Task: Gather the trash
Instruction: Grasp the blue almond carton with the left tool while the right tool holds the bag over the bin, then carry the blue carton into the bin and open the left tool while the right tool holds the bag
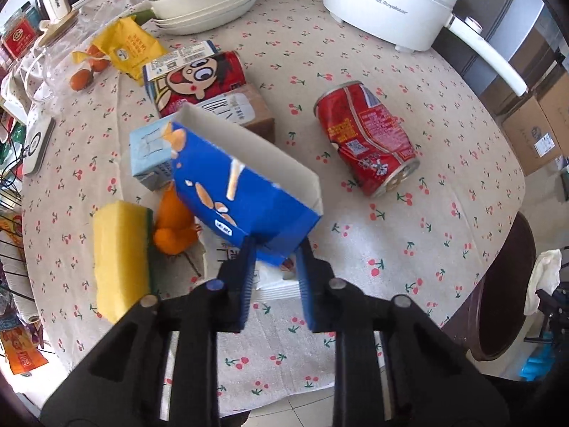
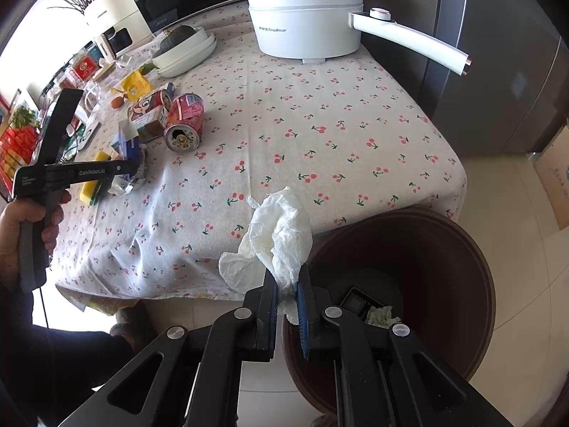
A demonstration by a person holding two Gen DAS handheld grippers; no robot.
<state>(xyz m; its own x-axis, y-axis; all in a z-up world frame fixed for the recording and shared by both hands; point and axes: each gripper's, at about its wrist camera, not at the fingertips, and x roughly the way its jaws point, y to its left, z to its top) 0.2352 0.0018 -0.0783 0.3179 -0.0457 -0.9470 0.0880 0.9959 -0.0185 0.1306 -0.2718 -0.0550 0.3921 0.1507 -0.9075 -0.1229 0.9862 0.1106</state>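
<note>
Two grips: our right gripper (image 2: 287, 290) pinches the tissue (image 2: 281, 235) beside the bin (image 2: 473, 249), ready to drop; our left gripper (image 1: 275, 254) clamps the box (image 1: 245, 181), lifted over the table (image 1: 391, 235).

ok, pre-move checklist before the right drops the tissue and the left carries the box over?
1. Right gripper shut on crumpled tissue: ok.
2. Tissue over the brown bin opening: not ok, it hangs at the near rim, partly over the tablecloth edge.
3. Bin has room: ok, only a dark tray and a wad at the bottom.
4. Left gripper shut on blue carton: ok, gripped at one corner.
5. Carton empty: cannot tell.
6. Crushed red can left on table: ok, apart from carton.
</note>
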